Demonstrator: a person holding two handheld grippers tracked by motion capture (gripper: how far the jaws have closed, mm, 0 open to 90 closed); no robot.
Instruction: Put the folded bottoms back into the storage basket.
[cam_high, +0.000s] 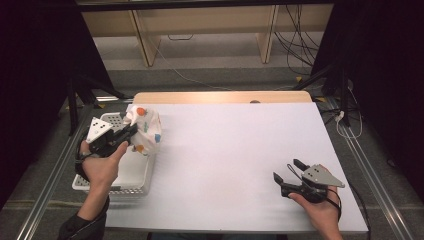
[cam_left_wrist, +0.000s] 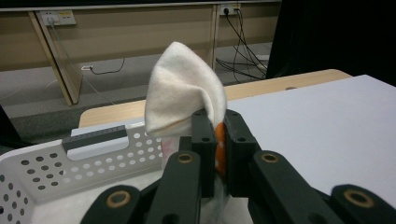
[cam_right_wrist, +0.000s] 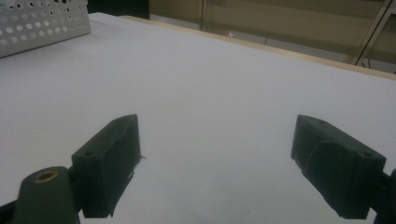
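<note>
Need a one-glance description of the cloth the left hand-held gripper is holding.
Start at the white perforated basket on the table's left edge. Just above its far end, the left hand-held gripper is shut on a bunched cream cloth lifted clear of the basket. Its orange and blue spots set it apart from the plain white basket and tabletop.

Lab or recording studio, not home. Desk (cam_high: 240, 150) with plain white top, wooden edge at far side, set on metal rails (cam_high: 372, 170) along floor. Black curtains (cam_high: 380, 60) hang both sides. Tripod legs (cam_high: 327, 75) on grey floor. Loose cables (cam_high: 295, 45) trail to wall sockets (cam_left_wrist: 58, 17). Bare plywood benches (cam_high: 200, 25) behind. White perforated basket (cam_high: 132, 180) at desk's left edge. Hand-held tongs carry cameras.
</note>
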